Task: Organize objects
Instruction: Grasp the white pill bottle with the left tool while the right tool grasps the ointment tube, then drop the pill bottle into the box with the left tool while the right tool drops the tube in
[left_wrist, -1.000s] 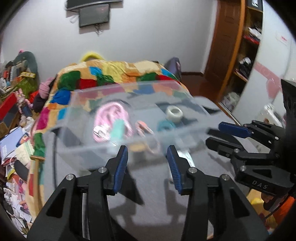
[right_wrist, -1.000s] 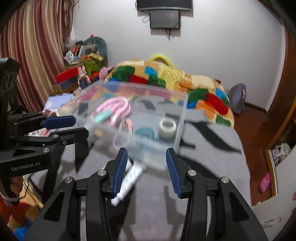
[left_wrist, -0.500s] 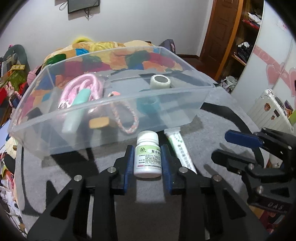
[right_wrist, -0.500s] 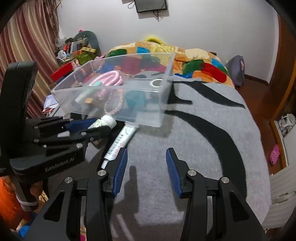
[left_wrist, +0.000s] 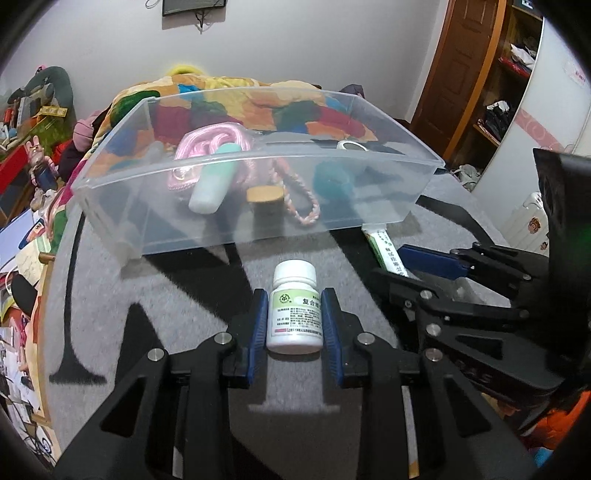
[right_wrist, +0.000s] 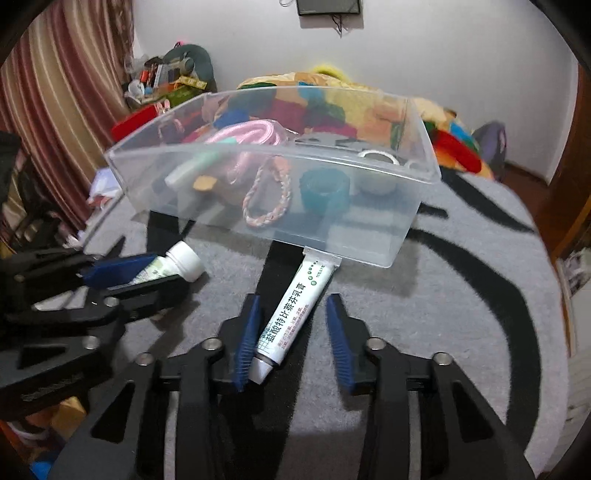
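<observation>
My left claw (left_wrist: 294, 315) has its blue pads pressed against both sides of a bottle (left_wrist: 294, 308), so it is closed on it. The bottle is white plastic with a white screw cap and a pale green label printed in Chinese characters; it lies with its cap pointing away from me, toward the bin (left_wrist: 258, 206). My right claw (right_wrist: 293, 339) is wide open around a tube (right_wrist: 291, 314). The tube is white with green and black lettering and a silvery cap at my end; it lies slantwise between the pads, its cap end touching the left pad, its crimped end just under the bin's near edge.

The bin is clear plastic and stands just beyond both claws. Inside it I see a pink cord (right_wrist: 255, 136), a mint stick (left_wrist: 214, 184), a braided loop (right_wrist: 267, 201), a teal ring (right_wrist: 324, 186) and a tape roll (right_wrist: 376, 157).

Everything rests on a grey blanket (right_wrist: 443, 314) with broad black stripes. Past it lies a patchwork quilt (left_wrist: 207, 92) in many colours. The wall (right_wrist: 424, 48) is white, a striped curtain (right_wrist: 55, 92) hangs at one side, and a brown door (left_wrist: 458, 66) stands at the other.
</observation>
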